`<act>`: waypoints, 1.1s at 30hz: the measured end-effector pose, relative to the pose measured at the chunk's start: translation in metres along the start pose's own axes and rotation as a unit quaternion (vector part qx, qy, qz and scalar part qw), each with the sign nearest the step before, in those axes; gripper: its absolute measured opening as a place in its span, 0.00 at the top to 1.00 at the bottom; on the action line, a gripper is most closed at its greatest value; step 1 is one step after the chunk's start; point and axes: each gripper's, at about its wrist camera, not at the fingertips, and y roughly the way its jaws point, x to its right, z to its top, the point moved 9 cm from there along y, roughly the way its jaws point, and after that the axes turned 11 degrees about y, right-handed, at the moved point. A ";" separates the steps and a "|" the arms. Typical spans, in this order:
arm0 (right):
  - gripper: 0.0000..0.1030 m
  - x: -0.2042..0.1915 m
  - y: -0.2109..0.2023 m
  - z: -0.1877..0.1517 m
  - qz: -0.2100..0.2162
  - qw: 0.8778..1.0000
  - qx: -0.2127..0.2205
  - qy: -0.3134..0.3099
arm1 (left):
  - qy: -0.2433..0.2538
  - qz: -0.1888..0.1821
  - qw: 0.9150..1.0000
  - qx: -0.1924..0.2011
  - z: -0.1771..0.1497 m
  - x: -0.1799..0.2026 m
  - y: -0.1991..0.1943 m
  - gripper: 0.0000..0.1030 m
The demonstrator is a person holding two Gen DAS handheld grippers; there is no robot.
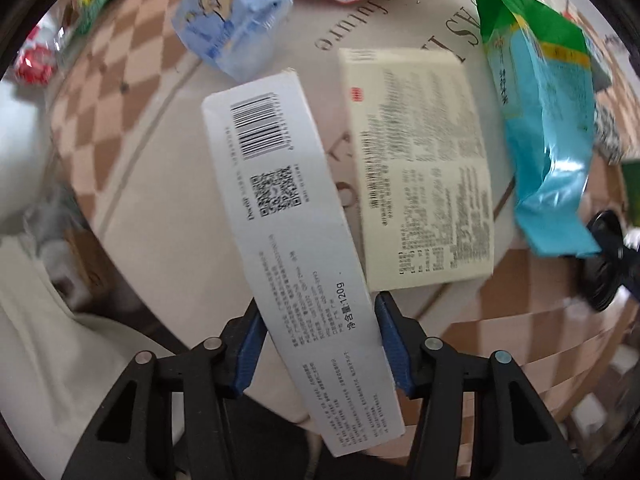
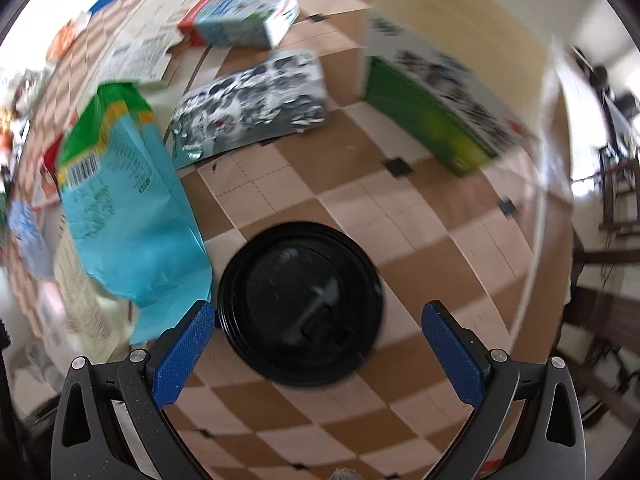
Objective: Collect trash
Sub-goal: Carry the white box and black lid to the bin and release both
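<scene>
In the left wrist view a long white carton (image 1: 288, 208) with a barcode and a QR code runs between my left gripper's (image 1: 318, 306) blue pads. Both pads press on its long sides, so the left gripper is shut on it. In the right wrist view a round black lid (image 2: 300, 304) lies flat on the checkered tablecloth (image 2: 420, 240), between the fingers of my right gripper (image 2: 320, 310). That gripper is open. Its left pad (image 2: 188, 352) is close to the lid's rim and the right pad stands clear of it.
Beside the white carton lie a cream box (image 1: 420, 168), a cyan-and-green bag (image 1: 548, 128) and a pale blue packet (image 1: 236, 12). Around the lid are the same cyan bag (image 2: 124, 208), a crumpled silver wrapper (image 2: 252, 108), a green box (image 2: 436, 120) and a blue-white carton (image 2: 244, 16).
</scene>
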 end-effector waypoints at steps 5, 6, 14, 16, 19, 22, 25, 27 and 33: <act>0.15 -0.008 0.013 -0.005 -0.025 1.000 -0.002 -0.011 | 0.025 0.012 0.999 0.028 -0.002 0.004 -0.020 0.54; 0.17 -0.012 0.011 -0.006 -0.020 1.000 0.004 -0.014 | 0.034 0.015 0.999 0.036 0.005 0.010 -0.022 0.54; 0.21 -0.011 -0.014 -0.040 -0.008 1.000 0.020 0.000 | 0.061 0.006 0.994 0.092 -0.034 0.012 -0.081 0.55; 0.21 -0.010 -0.026 -0.054 -0.003 1.000 0.029 0.000 | 0.063 0.002 0.992 0.106 -0.049 0.005 -0.087 0.55; 0.21 -0.015 -0.047 -0.085 0.011 0.999 0.043 0.001 | 0.065 -0.009 0.990 0.125 -0.074 0.003 -0.107 0.55; 0.21 -0.025 -0.070 -0.126 0.033 0.998 0.053 0.004 | 0.068 -0.027 0.987 0.141 -0.094 -0.007 -0.099 0.55; 0.21 -0.029 -0.087 -0.169 0.069 0.997 0.045 0.012 | 0.070 -0.046 0.985 0.152 -0.108 -0.047 -0.068 0.55; 0.21 -0.040 -0.090 -0.209 0.091 0.995 0.035 0.012 | 0.068 -0.060 0.985 0.149 -0.136 -0.067 -0.063 0.55; 0.21 -0.074 -0.063 -0.328 0.127 0.992 -0.027 -0.006 | 0.042 -0.096 0.991 0.078 -0.203 -0.110 -0.007 0.55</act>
